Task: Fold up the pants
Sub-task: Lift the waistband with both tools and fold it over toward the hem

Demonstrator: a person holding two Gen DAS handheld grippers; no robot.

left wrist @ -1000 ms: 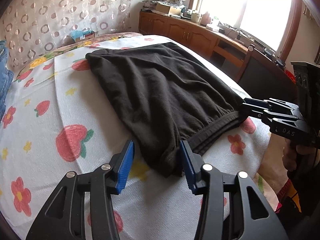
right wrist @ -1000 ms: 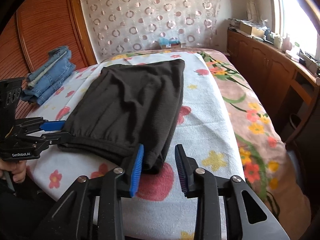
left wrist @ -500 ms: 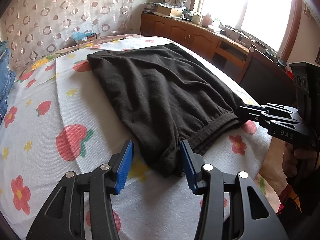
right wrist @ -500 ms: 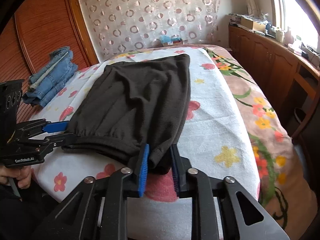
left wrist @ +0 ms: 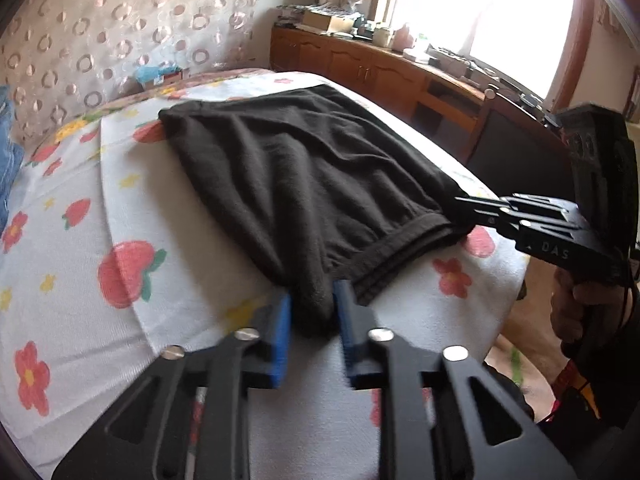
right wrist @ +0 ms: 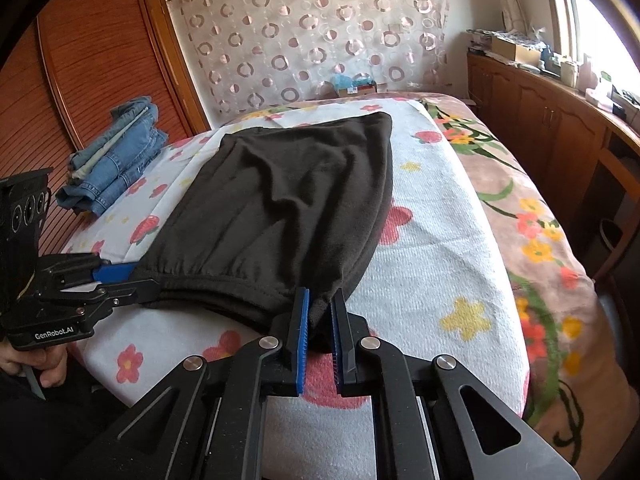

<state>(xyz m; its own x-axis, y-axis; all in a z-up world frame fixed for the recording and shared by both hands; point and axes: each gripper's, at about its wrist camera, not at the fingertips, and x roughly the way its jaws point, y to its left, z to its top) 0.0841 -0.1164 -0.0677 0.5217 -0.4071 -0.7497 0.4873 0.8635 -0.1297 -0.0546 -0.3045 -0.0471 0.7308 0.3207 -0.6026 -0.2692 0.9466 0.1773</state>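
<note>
Broadly, a bed (right wrist: 452, 240) with a fruit-and-flower cover fills both views. Black pants (right wrist: 288, 208), already folded lengthwise, lie flat along its middle, the waistband at the near edge. Folded jeans (right wrist: 116, 156) sit well apart at the bed's far left side. The left tool (left wrist: 310, 320) is clenched on the waistband's left corner, and the right tool (right wrist: 319, 320) is clenched on the right corner, cloth bunched between the blue pads (right wrist: 301, 336).
</note>
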